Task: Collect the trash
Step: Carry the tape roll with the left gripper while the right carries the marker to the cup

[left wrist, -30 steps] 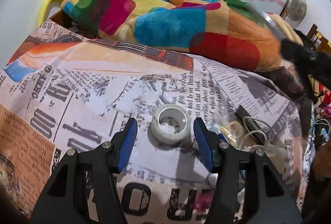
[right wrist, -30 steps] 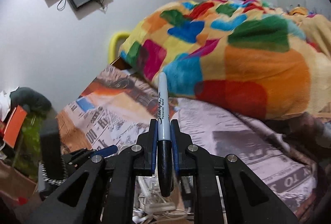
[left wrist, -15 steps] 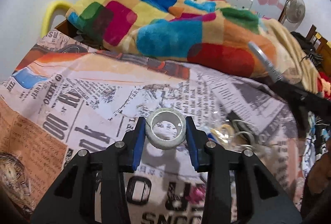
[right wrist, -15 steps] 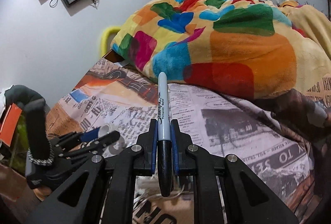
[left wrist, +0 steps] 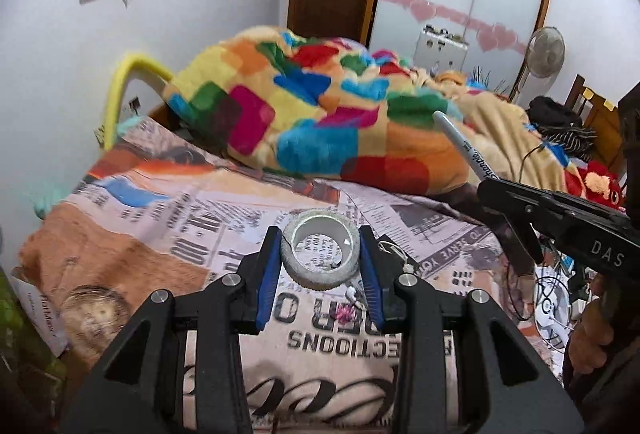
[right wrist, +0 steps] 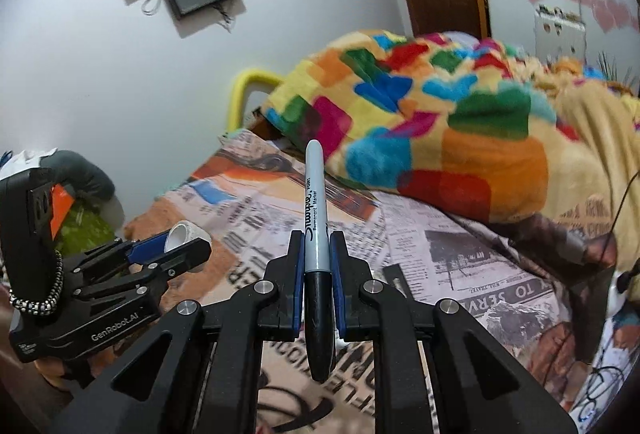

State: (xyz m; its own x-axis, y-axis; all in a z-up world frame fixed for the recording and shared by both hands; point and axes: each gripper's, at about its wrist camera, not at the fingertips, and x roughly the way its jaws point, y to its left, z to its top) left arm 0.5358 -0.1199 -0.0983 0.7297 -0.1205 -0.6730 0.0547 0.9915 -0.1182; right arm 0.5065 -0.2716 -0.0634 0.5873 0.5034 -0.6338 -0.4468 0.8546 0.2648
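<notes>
My left gripper (left wrist: 320, 254) is shut on a white roll of tape (left wrist: 320, 258) and holds it above the newspaper-print bedsheet (left wrist: 160, 226). The same gripper (right wrist: 176, 246) with the tape roll (right wrist: 186, 234) shows at the left of the right wrist view. My right gripper (right wrist: 316, 246) is shut on a Sharpie marker (right wrist: 316, 218), which points up with its black cap toward the camera. That marker (left wrist: 464, 145) and right gripper (left wrist: 492, 185) show at the right of the left wrist view, above the bed.
A bright patchwork blanket (left wrist: 320, 121) is heaped at the back of the bed. Tangled cables and small items (left wrist: 552, 298) lie off the bed's right edge. Earbuds and a pink scrap (left wrist: 348, 302) lie on the sheet under the tape. A yellow bed rail (left wrist: 120, 93) stands by the wall.
My left gripper closed on the tape roll and lifted it off the sheet. My right gripper kept hold of the marker and shifted slightly.
</notes>
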